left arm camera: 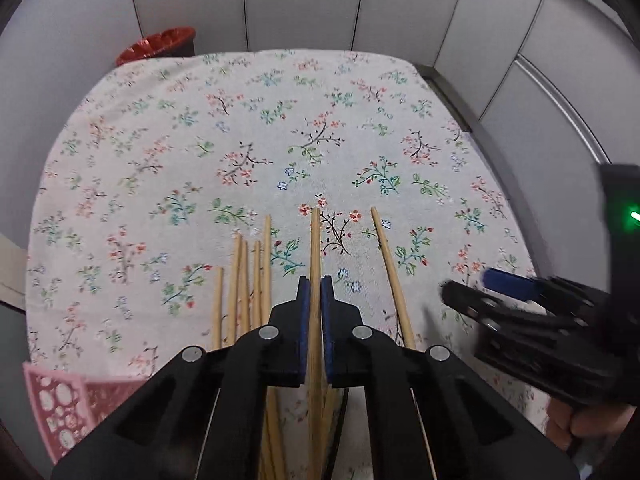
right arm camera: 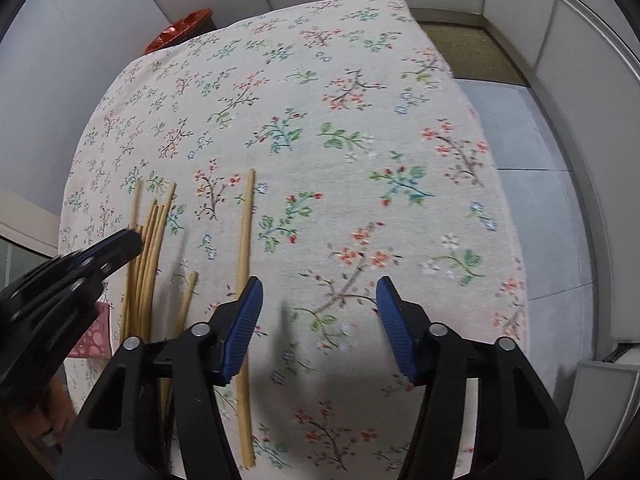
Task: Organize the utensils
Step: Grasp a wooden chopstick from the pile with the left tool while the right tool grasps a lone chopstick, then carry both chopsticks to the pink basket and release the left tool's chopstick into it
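Observation:
Several bamboo chopsticks lie on the floral tablecloth. My left gripper (left arm camera: 315, 284) is shut on one chopstick (left arm camera: 315, 248), which runs forward between its blue pads. A bundle of chopsticks (left arm camera: 244, 280) lies just left of it and a single chopstick (left arm camera: 390, 272) lies to its right. My right gripper (right arm camera: 320, 304) is open and empty above the cloth; the single chopstick (right arm camera: 245, 264) passes beside its left finger (right arm camera: 244, 320). The bundle also shows in the right wrist view (right arm camera: 146, 256), with the left gripper (right arm camera: 116, 246) over it. The right gripper shows at the right edge of the left wrist view (left arm camera: 472, 292).
A pink perforated holder (left arm camera: 60, 404) sits at the table's near left corner, also seen in the right wrist view (right arm camera: 94, 336). A red bin (left arm camera: 158, 46) stands beyond the far left corner. Grey partition walls (left arm camera: 300, 0) surround the table. The floor (right arm camera: 536, 216) lies off the right edge.

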